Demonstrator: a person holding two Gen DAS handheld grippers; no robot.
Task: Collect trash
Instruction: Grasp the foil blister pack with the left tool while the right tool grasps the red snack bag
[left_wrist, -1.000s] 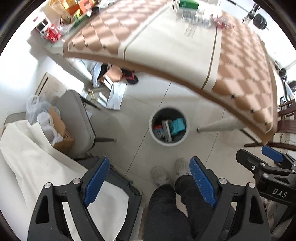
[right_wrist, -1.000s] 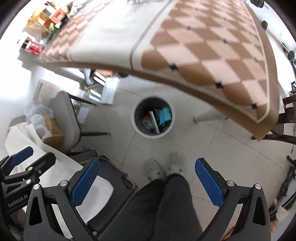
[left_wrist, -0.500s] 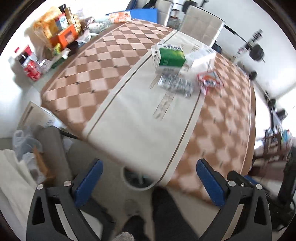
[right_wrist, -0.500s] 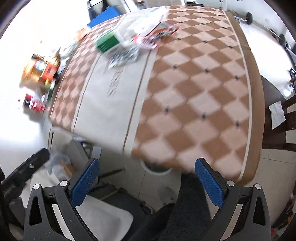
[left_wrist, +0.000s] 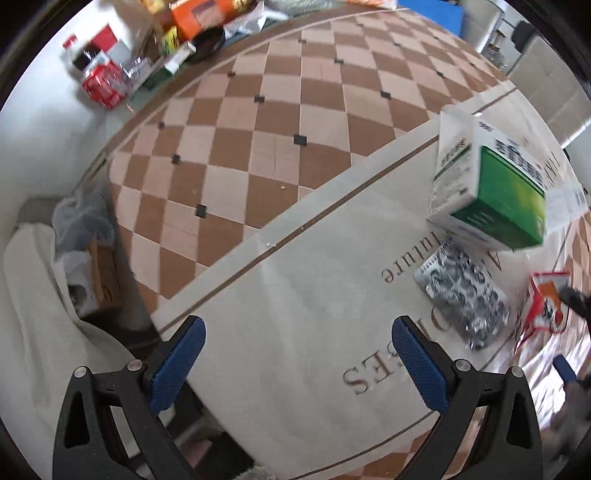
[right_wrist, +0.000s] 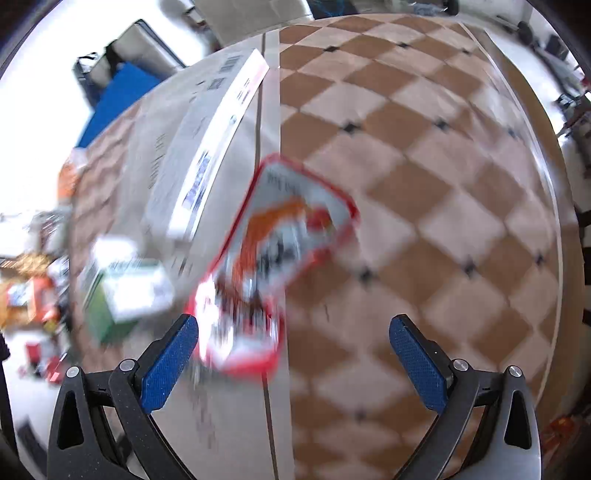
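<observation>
Red-edged white and orange plastic snack wrapper lies flat on the table, just ahead of the right gripper and toward its left blue pad; view blurred, print unreadable. Right gripper jaws spread wide, nothing between the pads. In the left wrist view the same wrapper sits ahead and far to the right of the left gripper, whose jaws also stand fully apart and empty, over bare cream runner. Crumpled silver foil blister sheet lies just beside the wrapper, ahead-right of the left gripper. Beyond the foil, a green and white cardboard box tilts on a flat white carton. Brown and beige checked tablecloth covers the table. Far left edge: red cans and orange packets cluttered, well apart from both grippers
</observation>
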